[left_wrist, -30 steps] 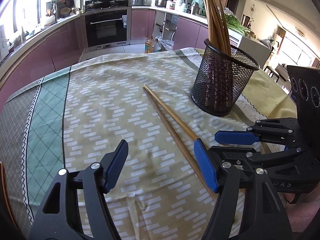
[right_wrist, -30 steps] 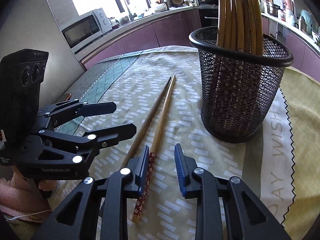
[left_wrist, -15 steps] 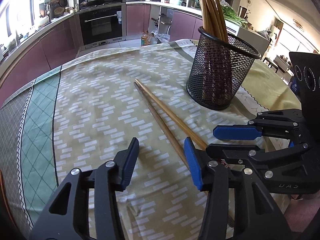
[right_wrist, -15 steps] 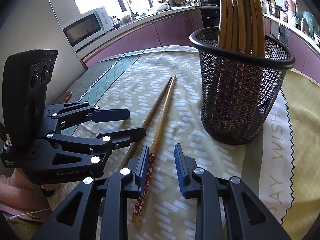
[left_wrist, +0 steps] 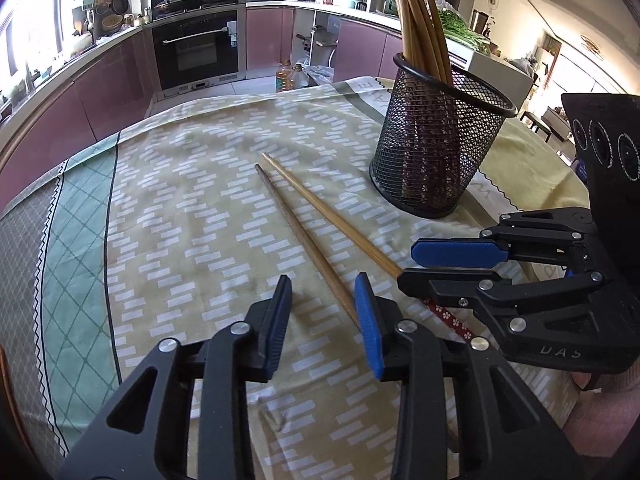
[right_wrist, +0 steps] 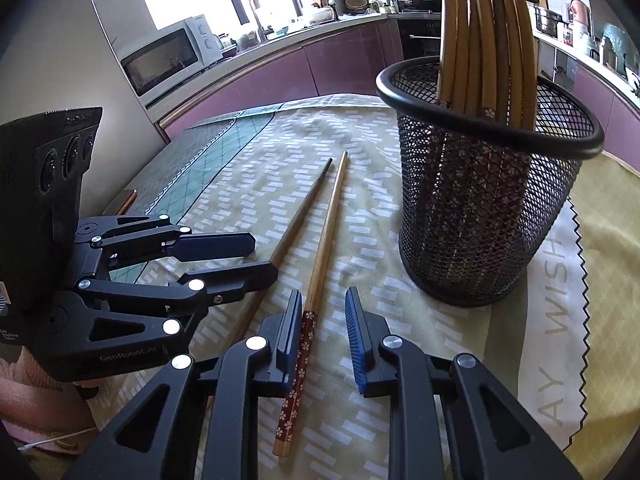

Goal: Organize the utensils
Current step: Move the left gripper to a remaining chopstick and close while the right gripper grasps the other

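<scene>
Two wooden chopsticks lie side by side on the patterned tablecloth. The darker chopstick (left_wrist: 304, 236) (right_wrist: 298, 220) runs to my left gripper's right finger. The lighter chopstick (left_wrist: 332, 220) (right_wrist: 324, 240) has a red flowered handle lying between my right gripper's jaws. My left gripper (left_wrist: 323, 312) is open low over the cloth, and shows in the right wrist view (right_wrist: 260, 256). My right gripper (right_wrist: 323, 320) is open around the lighter chopstick's handle; it shows in the left wrist view (left_wrist: 408, 264). A black mesh holder (left_wrist: 436, 156) (right_wrist: 480, 208) holds several chopsticks upright.
The tablecloth (left_wrist: 180, 216) has a green border at the left. Kitchen cabinets and an oven (left_wrist: 198, 52) stand beyond the table. A microwave (right_wrist: 164, 60) sits on the far counter. The mesh holder stands close to the right of the loose chopsticks.
My left gripper has narrowed its opening and moved toward the darker chopstick. My right gripper has edged forward, staying open over the flowered handle.
</scene>
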Available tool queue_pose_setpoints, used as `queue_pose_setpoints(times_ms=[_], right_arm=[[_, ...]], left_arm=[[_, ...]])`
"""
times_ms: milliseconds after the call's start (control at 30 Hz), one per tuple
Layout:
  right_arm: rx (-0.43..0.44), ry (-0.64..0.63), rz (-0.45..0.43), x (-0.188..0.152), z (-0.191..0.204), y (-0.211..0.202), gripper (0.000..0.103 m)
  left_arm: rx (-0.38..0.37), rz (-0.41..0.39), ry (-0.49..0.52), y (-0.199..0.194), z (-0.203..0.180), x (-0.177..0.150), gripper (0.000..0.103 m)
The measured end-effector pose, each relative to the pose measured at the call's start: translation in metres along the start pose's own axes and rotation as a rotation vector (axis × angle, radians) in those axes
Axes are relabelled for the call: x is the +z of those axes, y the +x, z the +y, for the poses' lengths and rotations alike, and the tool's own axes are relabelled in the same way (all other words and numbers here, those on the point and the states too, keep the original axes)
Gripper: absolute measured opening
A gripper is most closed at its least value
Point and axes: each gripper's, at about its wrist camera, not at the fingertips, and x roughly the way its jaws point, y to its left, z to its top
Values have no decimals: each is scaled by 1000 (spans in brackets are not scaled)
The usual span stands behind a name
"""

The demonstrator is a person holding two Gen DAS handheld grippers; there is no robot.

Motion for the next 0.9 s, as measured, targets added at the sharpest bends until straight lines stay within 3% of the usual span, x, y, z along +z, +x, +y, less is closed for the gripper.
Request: queue_pose_setpoints(times_ms=[533,700,900], right_arm=[[-58,-44,-1,20,8,20,20],[-70,-27,-12,24,6,24,7],[-43,19,-30,19,-4,15,6]], left_arm=[[-17,22,-23,7,14,8,27],[-30,21,-41,11,15,11,14],[-21,6,-78,7,14,8,12]])
